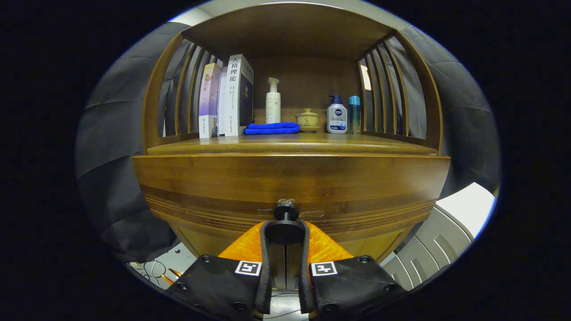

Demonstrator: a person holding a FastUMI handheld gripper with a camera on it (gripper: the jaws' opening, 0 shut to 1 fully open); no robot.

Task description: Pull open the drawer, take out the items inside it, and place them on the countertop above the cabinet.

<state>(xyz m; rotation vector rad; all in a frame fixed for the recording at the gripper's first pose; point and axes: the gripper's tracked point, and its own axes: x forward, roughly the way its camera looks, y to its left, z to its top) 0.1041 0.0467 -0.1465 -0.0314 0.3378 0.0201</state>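
The gripper (285, 232) is closed on the knob (285, 213) of the drawer (290, 178): both fingers (265, 249) press against the knob's round head from either side, and the knob's stem runs straight ahead into the drawer front. The drawer front sits flush or nearly so with the cabinet (178, 214); how far it is pulled cannot be told. Nothing inside the drawer is visible.

Directly above the knob lies the countertop (290, 145), under a shelf with slatted sides. Up and left of the knob stand two books (225, 98), upright and side by side. Just right of them a folded blue cloth (272, 128) lies flat, with a white pump bottle (273, 102) behind it. Above and a little right of the knob sits a small lidded cup (308, 119) on a saucer. Further right stand a white lotion bottle (337, 115) with a dark pump and, touching or just beside it, a slim teal bottle (354, 113).
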